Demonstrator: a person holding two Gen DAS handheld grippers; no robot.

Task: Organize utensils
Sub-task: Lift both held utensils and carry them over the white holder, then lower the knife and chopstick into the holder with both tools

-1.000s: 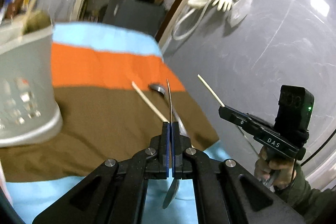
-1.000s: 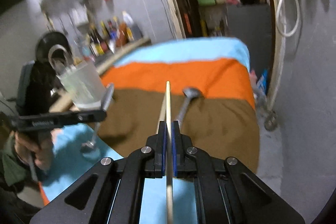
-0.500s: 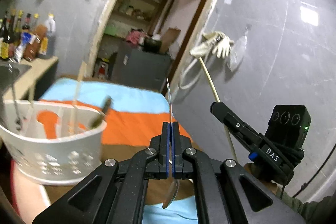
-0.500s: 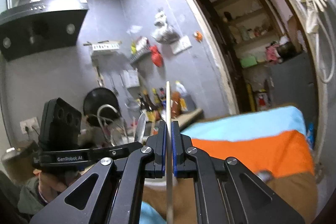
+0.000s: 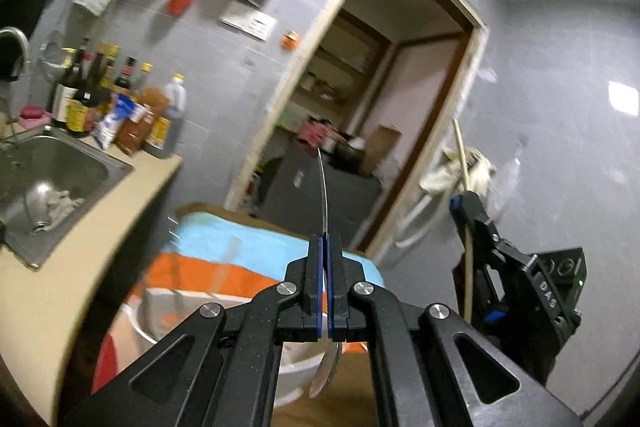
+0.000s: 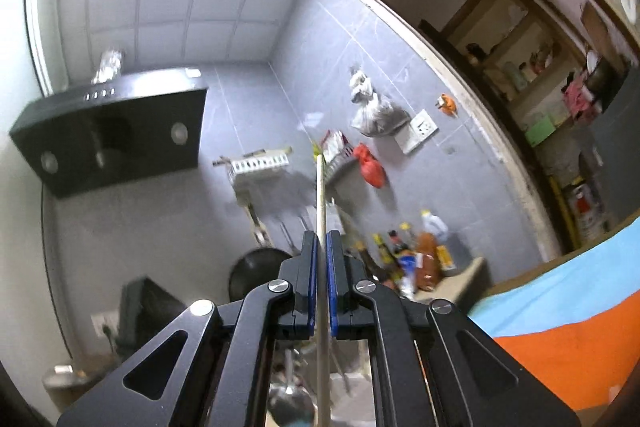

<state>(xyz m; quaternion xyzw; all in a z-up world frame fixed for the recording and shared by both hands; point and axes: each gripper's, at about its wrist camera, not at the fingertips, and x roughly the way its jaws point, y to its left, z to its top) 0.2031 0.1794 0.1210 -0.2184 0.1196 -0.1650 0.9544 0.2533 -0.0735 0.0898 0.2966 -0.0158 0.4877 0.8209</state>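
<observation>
My left gripper (image 5: 325,247) is shut on a metal spoon (image 5: 325,195); its handle points up and forward, its bowl hangs below the fingers. Beneath it stands a white utensil basket (image 5: 160,323) with blurred utensils standing in it. My right gripper (image 6: 321,247) is shut on a pale wooden chopstick (image 6: 320,195) that points upward. In the left wrist view the right gripper (image 5: 464,203) stands to the right with the chopstick (image 5: 460,151) upright in it.
A table with a blue, orange and brown striped cloth (image 5: 256,247) lies below. A steel sink (image 5: 52,171) and counter with sauce bottles (image 5: 120,103) are at the left. A doorway (image 5: 360,131) is behind. A range hood (image 6: 112,131) hangs on the wall.
Both grippers have lifted and tilted upward, away from the cloth, with spoon and chopstick still held. The white basket now sits just below the left gripper.
</observation>
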